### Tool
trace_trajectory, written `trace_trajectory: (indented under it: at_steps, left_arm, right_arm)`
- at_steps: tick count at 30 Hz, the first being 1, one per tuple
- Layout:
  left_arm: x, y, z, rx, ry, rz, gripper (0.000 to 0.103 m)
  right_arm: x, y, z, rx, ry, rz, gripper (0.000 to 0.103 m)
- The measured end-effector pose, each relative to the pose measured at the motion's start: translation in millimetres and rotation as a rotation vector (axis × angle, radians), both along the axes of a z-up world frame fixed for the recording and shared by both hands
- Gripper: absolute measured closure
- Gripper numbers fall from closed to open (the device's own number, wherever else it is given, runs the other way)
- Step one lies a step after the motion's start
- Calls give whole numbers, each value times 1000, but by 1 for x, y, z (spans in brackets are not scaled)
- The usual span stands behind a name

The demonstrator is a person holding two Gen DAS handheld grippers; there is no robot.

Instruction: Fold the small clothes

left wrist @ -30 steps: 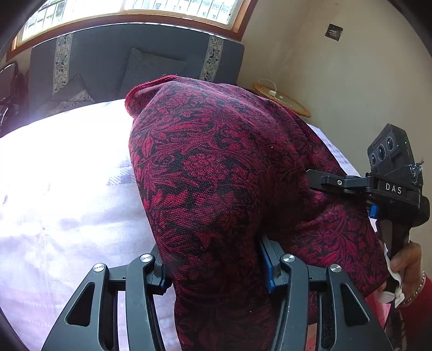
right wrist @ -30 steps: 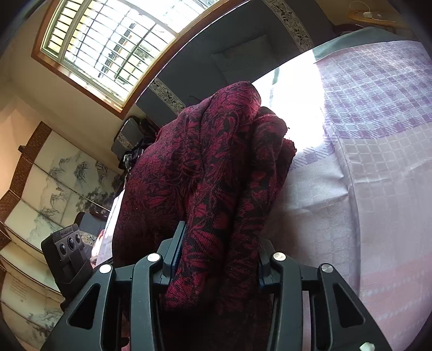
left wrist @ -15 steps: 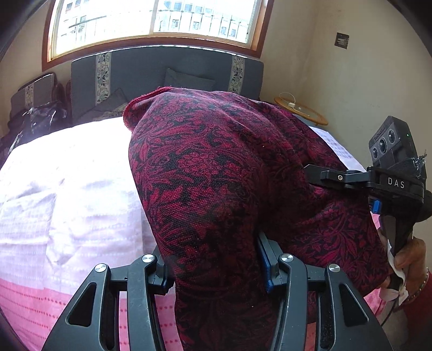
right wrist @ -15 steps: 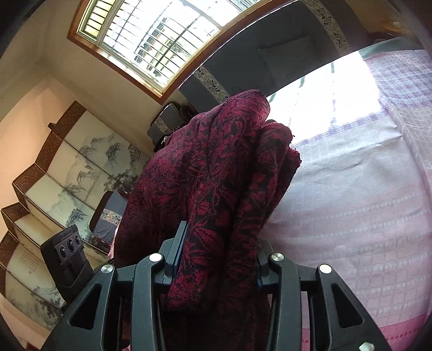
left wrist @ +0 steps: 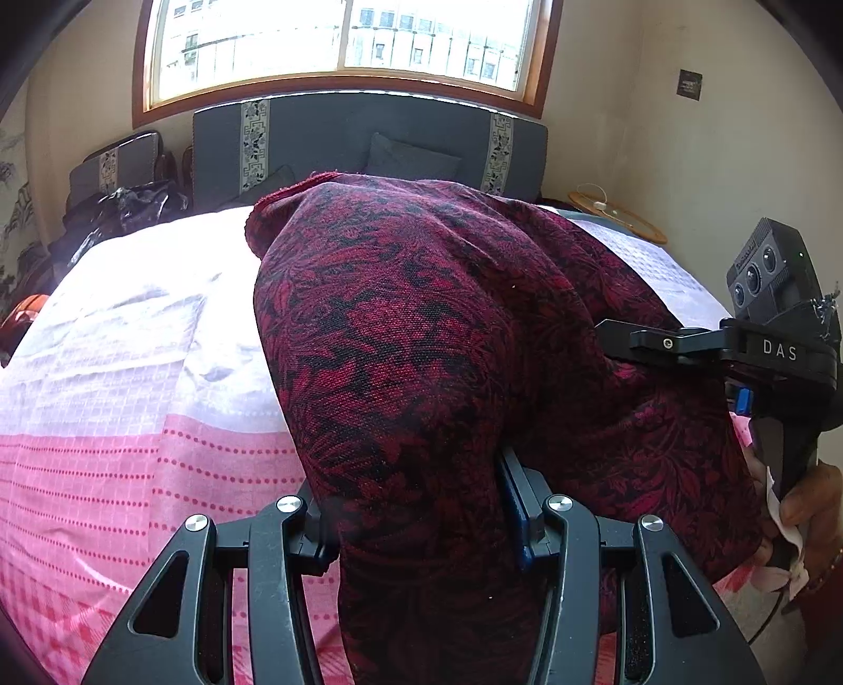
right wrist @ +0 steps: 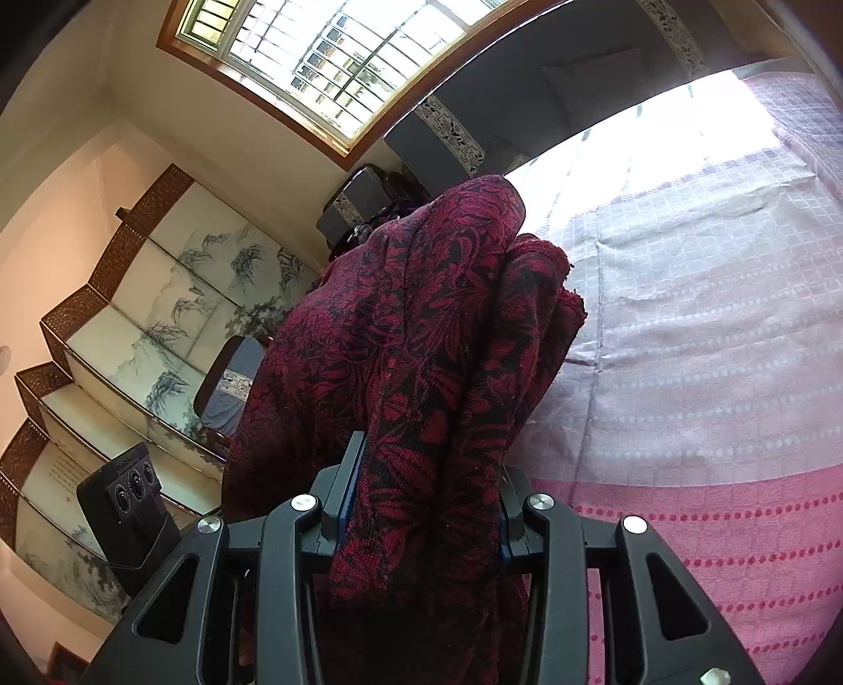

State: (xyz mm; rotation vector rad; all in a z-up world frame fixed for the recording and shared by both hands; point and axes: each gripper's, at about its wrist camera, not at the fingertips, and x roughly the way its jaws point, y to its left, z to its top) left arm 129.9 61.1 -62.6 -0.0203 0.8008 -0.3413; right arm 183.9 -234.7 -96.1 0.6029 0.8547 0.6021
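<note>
A dark red garment with a black leaf pattern (left wrist: 421, 337) hangs bunched between both grippers, lifted above the bed. My left gripper (left wrist: 416, 506) is shut on a thick fold of it at the bottom of the left wrist view. My right gripper (right wrist: 427, 490) is shut on another gathered fold of the garment (right wrist: 421, 337), which drapes over its fingers and hides their tips. The right gripper's body (left wrist: 758, 348), with a hand (left wrist: 811, 506) on its handle, shows at the right edge of the left wrist view. The left gripper's camera block (right wrist: 131, 500) appears at lower left in the right wrist view.
Below lies a bed (left wrist: 105, 369) with a lilac and pink checked cover (right wrist: 711, 369). A dark grey headboard (left wrist: 326, 137) with cushions stands under a window (left wrist: 342, 42). A round wooden side table (left wrist: 616, 216) sits by the right wall. A painted folding screen (right wrist: 158, 326) stands left.
Both grippers have drawn back from the headboard with the garment still held. More of the pink near part of the cover, the window and the screen has come into view.
</note>
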Motion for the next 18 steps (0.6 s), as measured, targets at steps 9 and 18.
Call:
trace_trajectory:
  at_steps: [9,18]
  left_arm:
    - [-35,0,-20,4,-19,38,53]
    - [-56,-3,-37,25,-97,92,33]
  right_arm:
    - [-25,5,-19,-5,26,-2,66]
    - [-29,9,-29,-53,26,-29,58]
